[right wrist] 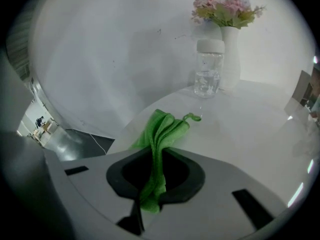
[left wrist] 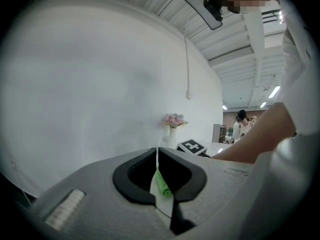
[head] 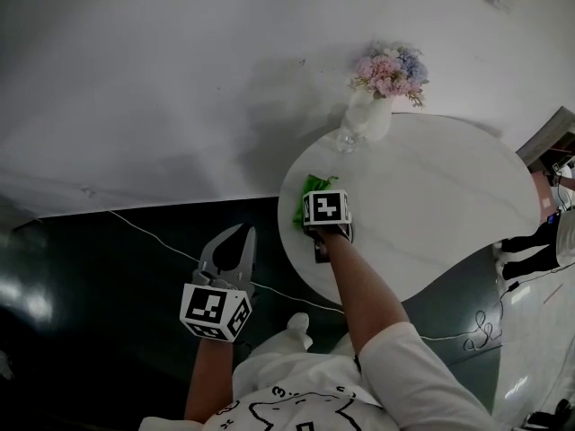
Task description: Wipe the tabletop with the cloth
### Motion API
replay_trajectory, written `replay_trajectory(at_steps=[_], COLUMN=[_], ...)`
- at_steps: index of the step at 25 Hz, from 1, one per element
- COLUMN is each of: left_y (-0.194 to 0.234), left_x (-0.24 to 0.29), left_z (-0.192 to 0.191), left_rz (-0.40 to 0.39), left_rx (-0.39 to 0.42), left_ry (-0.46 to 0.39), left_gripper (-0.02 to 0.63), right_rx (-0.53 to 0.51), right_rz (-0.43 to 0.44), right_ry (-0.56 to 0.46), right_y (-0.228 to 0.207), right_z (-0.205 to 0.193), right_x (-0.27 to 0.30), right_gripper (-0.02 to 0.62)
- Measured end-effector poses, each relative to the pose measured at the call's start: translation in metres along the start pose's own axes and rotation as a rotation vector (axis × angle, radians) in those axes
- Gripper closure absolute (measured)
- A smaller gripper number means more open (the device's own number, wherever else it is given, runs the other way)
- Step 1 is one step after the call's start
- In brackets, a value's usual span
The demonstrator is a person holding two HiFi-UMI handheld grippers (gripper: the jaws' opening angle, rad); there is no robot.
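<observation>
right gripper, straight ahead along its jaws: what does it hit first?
Past the green cloth clamped in the right gripper, probably the wall; the clear bottle stands right of that line and might get clipped.

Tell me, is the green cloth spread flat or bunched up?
Bunched up. The cloth lies in folds, pinched between the jaws of the right claw, its far end on the tabletop.

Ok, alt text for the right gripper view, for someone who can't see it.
The right gripper is shut on a bunched green cloth above a white table. Behind stand a clear jar and a white vase of pink flowers, against a white wall.
</observation>
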State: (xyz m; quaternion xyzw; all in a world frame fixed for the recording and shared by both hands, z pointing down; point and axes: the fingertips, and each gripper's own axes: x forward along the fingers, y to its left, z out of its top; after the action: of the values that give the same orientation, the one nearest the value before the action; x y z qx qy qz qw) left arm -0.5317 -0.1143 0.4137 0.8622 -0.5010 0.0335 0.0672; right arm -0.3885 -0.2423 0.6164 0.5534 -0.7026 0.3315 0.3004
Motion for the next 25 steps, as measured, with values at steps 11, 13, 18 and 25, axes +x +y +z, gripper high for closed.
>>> replay_trajectory(at_steps=[11, 13, 18, 25], left_y=[-0.023, -0.028, -0.043, -0.063], left_x=[0.014, 0.018, 0.025, 0.032], left_z=[0.019, 0.021, 0.026, 0.03], left_rz=[-0.043, -0.056, -0.091, -0.139], left_rx=[0.007, 0.009, 0.017, 0.026], left_ry=[-0.034, -0.038, -0.044, -0.052], left_gripper=[0.586, 0.586, 0.586, 0.586], right_rx=[0.192, 0.202, 0.228, 0.25], right_rz=[0.022, 0.023, 0.014, 0.018], right_ry=[0.005, 0.009, -0.002, -0.02], right_y=[-0.039, -0.044, -0.052, -0.065], right_z=[-0.031, -0.036, -0.048, -0.069], right_x=[-0.025, -0.028, -0.04, -0.057], right_gripper=[0.554, 0.554, 0.554, 0.552])
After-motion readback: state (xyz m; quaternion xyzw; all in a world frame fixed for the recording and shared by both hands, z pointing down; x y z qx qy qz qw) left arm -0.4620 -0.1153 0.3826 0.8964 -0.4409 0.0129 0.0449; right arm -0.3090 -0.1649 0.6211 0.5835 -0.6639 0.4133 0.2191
